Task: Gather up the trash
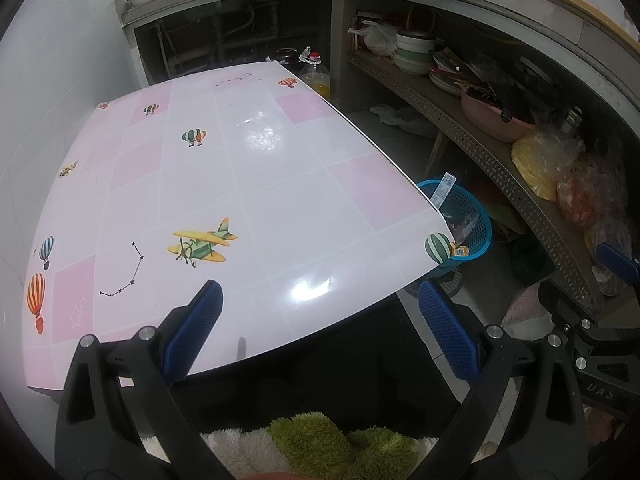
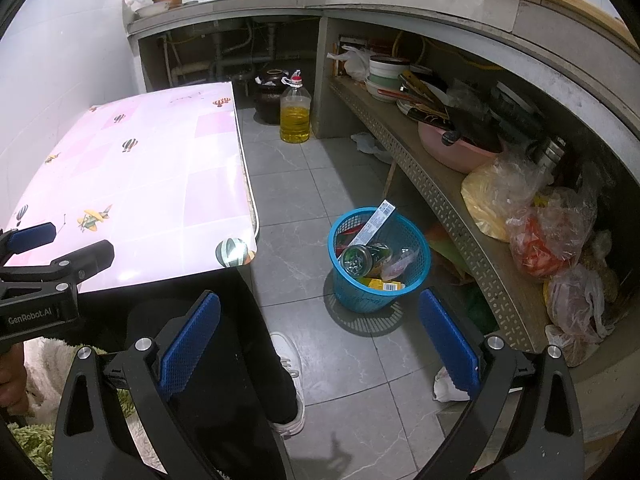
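A blue mesh trash basket (image 2: 378,264) stands on the tiled floor right of the table; it holds a can, a long white carton and small wrappers. In the left wrist view the basket (image 1: 466,216) shows past the table's right corner. My left gripper (image 1: 320,300) is open and empty, held over the table's near edge. My right gripper (image 2: 320,312) is open and empty, held above the floor just short of the basket. The left gripper also shows at the left of the right wrist view (image 2: 48,248).
A table with a pink and white patterned top (image 1: 248,176) fills the left. A bottle of yellow oil (image 2: 295,116) and a dark jar stand on the floor at the back. A shelf (image 2: 440,196) on the right holds bowls, pans and plastic bags. My leg and white shoe (image 2: 290,384) are below.
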The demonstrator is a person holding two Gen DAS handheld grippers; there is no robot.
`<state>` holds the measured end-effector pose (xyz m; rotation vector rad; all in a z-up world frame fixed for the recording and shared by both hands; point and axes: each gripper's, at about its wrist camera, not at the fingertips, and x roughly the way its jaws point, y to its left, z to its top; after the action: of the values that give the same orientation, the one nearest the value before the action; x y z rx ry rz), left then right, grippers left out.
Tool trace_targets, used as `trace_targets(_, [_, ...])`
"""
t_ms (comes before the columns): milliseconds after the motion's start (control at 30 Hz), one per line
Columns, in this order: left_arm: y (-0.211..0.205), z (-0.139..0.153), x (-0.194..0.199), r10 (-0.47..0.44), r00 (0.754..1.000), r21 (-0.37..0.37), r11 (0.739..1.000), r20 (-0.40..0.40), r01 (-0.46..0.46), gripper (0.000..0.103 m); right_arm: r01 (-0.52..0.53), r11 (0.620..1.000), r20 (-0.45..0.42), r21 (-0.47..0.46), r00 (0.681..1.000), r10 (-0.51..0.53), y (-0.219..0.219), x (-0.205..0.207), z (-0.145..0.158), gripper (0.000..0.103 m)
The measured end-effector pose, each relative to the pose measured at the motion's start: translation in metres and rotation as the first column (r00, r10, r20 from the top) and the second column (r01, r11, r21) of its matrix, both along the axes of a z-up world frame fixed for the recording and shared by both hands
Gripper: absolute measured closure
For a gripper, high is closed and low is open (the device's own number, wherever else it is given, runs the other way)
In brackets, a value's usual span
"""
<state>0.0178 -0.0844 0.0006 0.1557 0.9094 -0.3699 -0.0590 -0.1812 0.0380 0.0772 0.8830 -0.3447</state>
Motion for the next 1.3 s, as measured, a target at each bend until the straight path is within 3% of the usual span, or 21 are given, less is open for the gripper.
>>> trace_targets(1300, [0.0025,0.0006,0.0035,0.02,1.0,-0.01,1.0,-0.014,-0.021,0.009,-0.002,1.0,-0.002,-0.001,1.0,0.002,-0.0005,0.002,0.0014,0.007])
